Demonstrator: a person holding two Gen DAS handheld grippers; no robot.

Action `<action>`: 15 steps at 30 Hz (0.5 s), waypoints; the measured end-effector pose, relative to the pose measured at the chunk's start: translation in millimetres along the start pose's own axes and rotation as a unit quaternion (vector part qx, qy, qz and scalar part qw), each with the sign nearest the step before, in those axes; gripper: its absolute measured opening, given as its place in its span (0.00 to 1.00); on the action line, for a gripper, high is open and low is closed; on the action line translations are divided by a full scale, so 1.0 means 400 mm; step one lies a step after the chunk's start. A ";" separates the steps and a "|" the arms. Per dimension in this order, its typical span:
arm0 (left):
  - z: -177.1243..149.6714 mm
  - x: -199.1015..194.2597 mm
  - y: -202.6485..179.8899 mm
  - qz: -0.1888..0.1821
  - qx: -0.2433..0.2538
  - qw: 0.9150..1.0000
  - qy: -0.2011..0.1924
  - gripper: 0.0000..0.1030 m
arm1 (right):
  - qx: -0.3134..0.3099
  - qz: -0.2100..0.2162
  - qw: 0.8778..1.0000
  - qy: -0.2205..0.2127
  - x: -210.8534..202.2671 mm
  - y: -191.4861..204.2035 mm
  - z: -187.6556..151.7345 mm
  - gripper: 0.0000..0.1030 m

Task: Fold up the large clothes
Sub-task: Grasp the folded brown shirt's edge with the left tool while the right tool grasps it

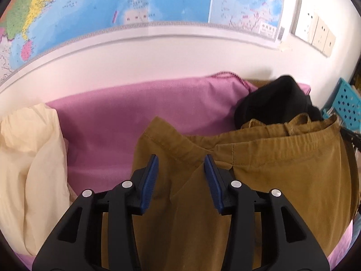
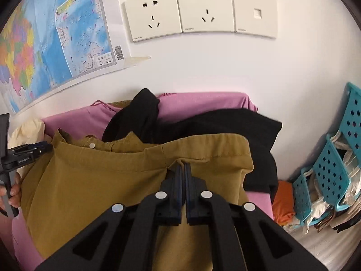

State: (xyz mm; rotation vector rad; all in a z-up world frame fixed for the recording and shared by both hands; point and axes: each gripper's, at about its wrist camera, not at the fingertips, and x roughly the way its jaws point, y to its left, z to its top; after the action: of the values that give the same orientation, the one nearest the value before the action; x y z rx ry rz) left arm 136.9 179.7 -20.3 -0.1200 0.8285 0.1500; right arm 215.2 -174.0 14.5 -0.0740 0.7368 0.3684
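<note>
Right gripper sat pinched together on a fold of the mustard trousers, just below the waistband, with a small peak of cloth poking up between the blue pads. Over on the other side, the left gripper had its jaws apart above the same trousers; a ridge of cloth ran up between the pads, but they did not press on it. From the right wrist view that left gripper showed at the far edge of the waistband, with the fingers of a hand wrapped on its handle. Those trousers lay spread across a pink sheet, waistband toward the wall. Behind them, a black garment was heaped against the waistband. A cream pillow sat at the left of the sheet. On the wall hung a map and three white sockets; a turquoise basket stood to the right.
</note>
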 end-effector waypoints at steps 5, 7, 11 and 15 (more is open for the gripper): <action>0.000 0.089 0.037 0.039 -0.029 0.998 0.046 0.39 | 0.007 -0.004 0.997 0.083 0.150 0.002 -0.026 0.03; -0.018 0.136 0.079 0.021 -0.059 0.995 0.077 0.39 | 0.020 0.002 0.996 0.087 0.164 -0.004 -0.031 0.03; -0.035 0.085 0.097 -0.006 -0.060 0.997 0.044 0.42 | 0.047 0.012 0.995 0.085 0.118 -0.025 -0.035 0.26; -0.063 -0.006 0.095 -0.021 -0.041 0.999 0.013 0.56 | 0.048 0.042 0.998 0.026 -0.024 -0.029 -0.059 0.38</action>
State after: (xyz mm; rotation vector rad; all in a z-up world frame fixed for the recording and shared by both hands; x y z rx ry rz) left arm 110.2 212.8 -37.4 -0.2165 0.8464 0.1437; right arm 197.6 -192.4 2.8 0.0373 0.8100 0.4111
